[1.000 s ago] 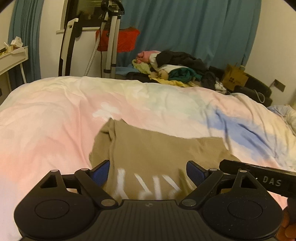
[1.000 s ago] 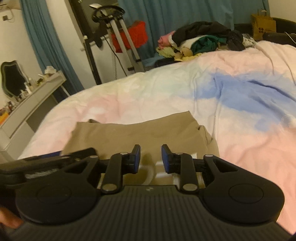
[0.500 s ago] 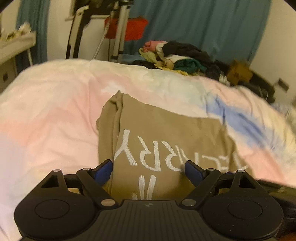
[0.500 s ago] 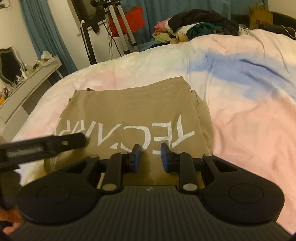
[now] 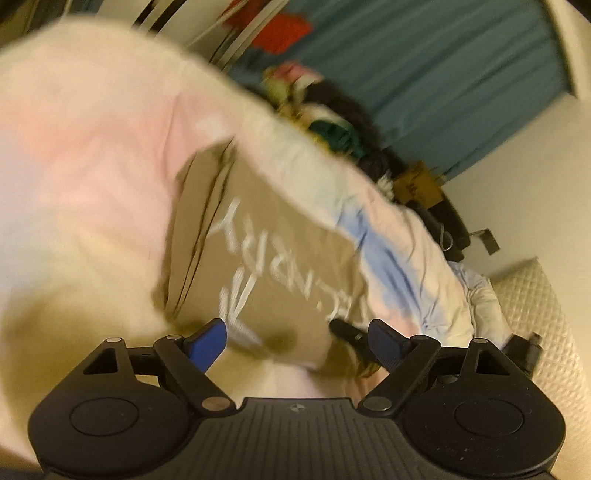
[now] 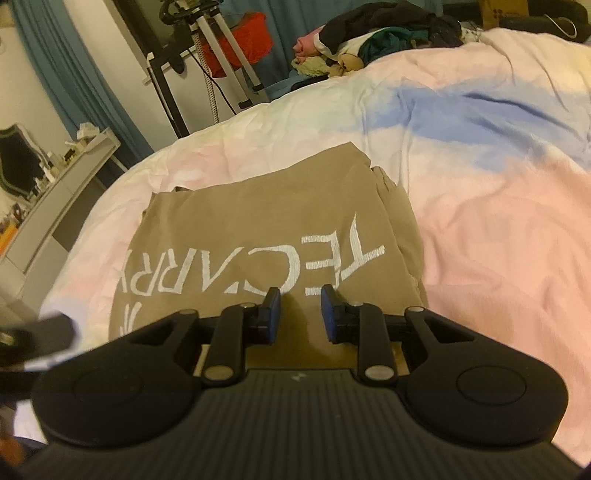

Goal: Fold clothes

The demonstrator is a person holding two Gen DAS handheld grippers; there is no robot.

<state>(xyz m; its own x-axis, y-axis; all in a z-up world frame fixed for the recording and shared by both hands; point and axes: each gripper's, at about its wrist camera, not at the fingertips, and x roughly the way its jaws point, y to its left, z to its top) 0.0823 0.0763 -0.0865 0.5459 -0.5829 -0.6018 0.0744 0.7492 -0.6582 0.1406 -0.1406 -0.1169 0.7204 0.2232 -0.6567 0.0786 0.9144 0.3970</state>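
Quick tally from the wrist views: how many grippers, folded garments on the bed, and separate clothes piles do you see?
Grippers: 2, left gripper and right gripper, both with fingers apart, holding nothing
Folded garments: 1, tan shirt with white lettering, on the duvet
Clothes piles: 1, mixed heap past the bed's far edge; items inside cannot be counted
Total: 4

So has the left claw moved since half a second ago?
Yes. The left claw has rolled: its view of the bed and blue curtain is now tilted and blurred, where both sat level before. It is open over the tan shirt.
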